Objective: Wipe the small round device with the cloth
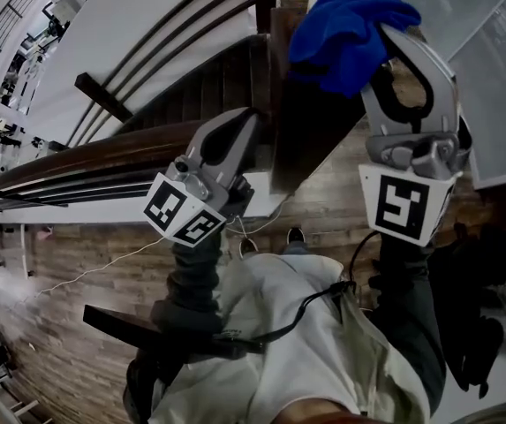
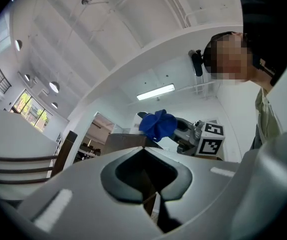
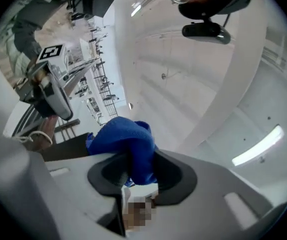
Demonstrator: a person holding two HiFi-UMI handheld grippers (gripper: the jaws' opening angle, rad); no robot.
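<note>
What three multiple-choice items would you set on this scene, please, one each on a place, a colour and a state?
1. Where is the cloth?
A. Between the jaws of the right gripper
B. On the floor
C. Over the handrail

2. What colour is the cloth?
A. Red
B. Blue
C. White

3. How do the jaws of the left gripper stand?
A. Clamped on the cloth
B. Wide apart
C. Together, nothing between them

Answers:
1 A, as the right gripper view shows the cloth pinched in its jaws.
2 B, as it is plainly blue in all three views.
3 C, as the left gripper view shows the tips meeting on nothing.
</note>
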